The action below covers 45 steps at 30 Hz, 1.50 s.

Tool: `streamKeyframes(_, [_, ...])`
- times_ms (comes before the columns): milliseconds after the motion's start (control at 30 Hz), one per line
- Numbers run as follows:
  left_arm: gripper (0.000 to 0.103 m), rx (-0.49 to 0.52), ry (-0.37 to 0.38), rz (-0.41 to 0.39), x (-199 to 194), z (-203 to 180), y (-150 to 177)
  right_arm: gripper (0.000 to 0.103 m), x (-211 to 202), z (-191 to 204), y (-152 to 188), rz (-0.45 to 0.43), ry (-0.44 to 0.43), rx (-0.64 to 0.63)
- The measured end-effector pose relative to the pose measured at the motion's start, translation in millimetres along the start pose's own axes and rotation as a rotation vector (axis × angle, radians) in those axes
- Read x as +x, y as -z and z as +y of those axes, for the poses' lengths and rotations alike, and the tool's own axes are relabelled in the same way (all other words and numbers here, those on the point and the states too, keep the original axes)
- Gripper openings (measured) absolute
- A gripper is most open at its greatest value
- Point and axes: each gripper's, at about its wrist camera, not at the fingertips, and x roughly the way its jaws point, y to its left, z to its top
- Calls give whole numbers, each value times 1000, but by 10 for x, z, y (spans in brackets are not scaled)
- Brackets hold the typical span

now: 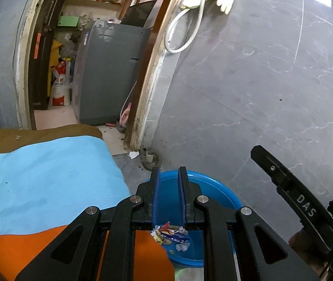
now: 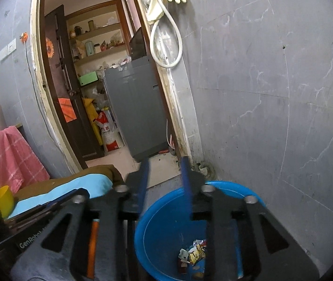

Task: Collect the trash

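A blue plastic basin (image 1: pixel 215 188) stands on the floor by the grey wall; it also shows in the right wrist view (image 2: pixel 164 213). Crumpled wrappers (image 1: pixel 170 234) lie in its bottom, also seen in the right wrist view (image 2: pixel 194 253). My left gripper (image 1: pixel 168 173) hangs over the basin, fingers a little apart and empty. My right gripper (image 2: pixel 165 161) is above the basin's near rim, open and empty. One finger of the right gripper (image 1: pixel 290 185) shows at the right of the left wrist view.
A table edge with light blue cloth (image 1: pixel 44 182) and orange cloth (image 1: pixel 25 250) lies left of the basin. An open doorway (image 2: pixel 91 89) leads to a grey washing machine (image 2: pixel 138 107). A yellow cup (image 2: pixel 3 199) and pink towel (image 2: pixel 11 149) are at left. A small white scrap (image 1: pixel 133 154) lies by the door frame.
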Motion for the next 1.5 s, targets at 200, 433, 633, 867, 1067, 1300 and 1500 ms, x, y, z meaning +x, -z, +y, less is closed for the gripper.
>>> streamKeyframes(200, [13,-14,-20,-13,-132,91,-15,64,1,40,-4,-14,-6,-9])
streamKeyframes(433, [33,-20,-51,-55,-357,211,-35,75,-34,153,-7,-37,-20,-26])
streamKeyframes(633, [46,-25,-97,-116,-622,348,-70,91,-110,294,-1,-82,-29,-50])
streamKeyframes(867, [67,-27,-184,-177,-999,582,1,103,-293,479,7,-158,-44,-91])
streamKeyframes(1067, [93,-37,-234,-236,-1287,716,103,103,-500,655,91,-239,-67,-122])
streamKeyframes(1300, [98,11,-288,-257,-1508,725,295,103,-694,797,198,-263,-80,-147])
streamKeyframes(1500, [100,4,-294,-271,-1671,746,484,103,-885,848,333,-260,-89,-159])
